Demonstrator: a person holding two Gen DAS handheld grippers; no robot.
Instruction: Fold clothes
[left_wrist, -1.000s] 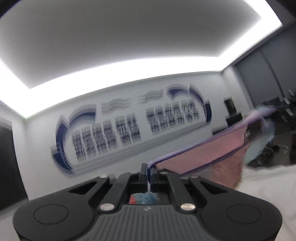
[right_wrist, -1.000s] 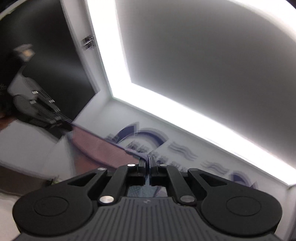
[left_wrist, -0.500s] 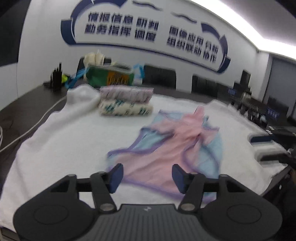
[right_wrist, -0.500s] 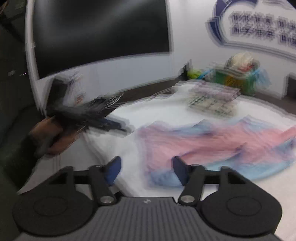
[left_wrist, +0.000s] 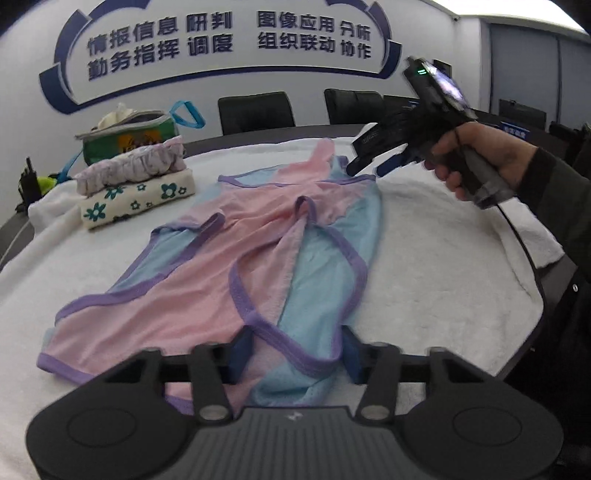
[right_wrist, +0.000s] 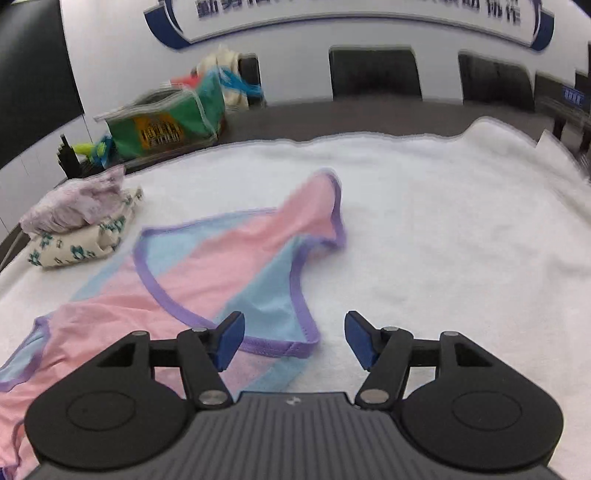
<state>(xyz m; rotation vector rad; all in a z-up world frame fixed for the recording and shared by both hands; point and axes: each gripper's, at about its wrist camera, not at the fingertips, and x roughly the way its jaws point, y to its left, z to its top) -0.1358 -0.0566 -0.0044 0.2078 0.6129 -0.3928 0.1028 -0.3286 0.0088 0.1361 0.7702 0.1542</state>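
Office meeting room, blue wall lettering (left_wrist: 229, 37), black chairs (left_wrist: 255, 110), long dark table (right_wrist: 332, 118)

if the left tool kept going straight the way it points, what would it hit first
Most likely the pink and blue garment with purple trim, lying on the white towel. The left tool is open, its jaws just narrowed, the trim between them.

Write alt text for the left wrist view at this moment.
A pink and blue garment with purple trim lies spread on a white towel, its near edge between the open left tool's fingers. The right tool, held in a hand, hovers over its far end, beside two folded clothes.
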